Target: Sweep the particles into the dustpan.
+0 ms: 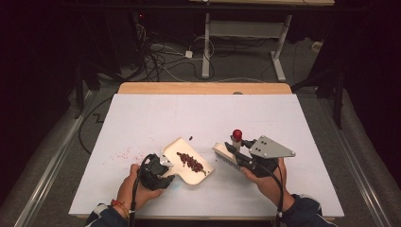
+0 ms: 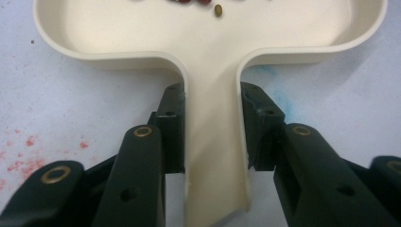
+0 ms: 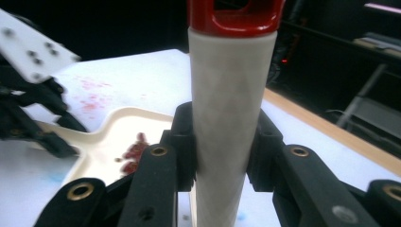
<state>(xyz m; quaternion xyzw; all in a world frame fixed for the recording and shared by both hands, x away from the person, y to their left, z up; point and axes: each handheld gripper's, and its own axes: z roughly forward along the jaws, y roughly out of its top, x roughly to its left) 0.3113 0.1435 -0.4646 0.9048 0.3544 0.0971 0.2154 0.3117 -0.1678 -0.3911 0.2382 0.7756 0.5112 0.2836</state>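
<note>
Cream dustpan (image 1: 188, 161) holding red beans (image 1: 191, 161), handle clamped by left tool (image 2: 213, 137), right tool (image 3: 222, 146) gripping red-capped brush (image 1: 230, 152)

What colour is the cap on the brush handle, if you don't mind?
Red cap, clearest in the right gripper view.

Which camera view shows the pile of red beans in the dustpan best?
The high view: the whole bean pile lies across the dustpan. The left gripper view catches a few at its top edge; the right gripper view shows some behind the jaws.

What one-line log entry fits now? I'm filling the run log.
left gripper: shut on dustpan | right gripper: shut on brush | beans: in dustpan
</note>
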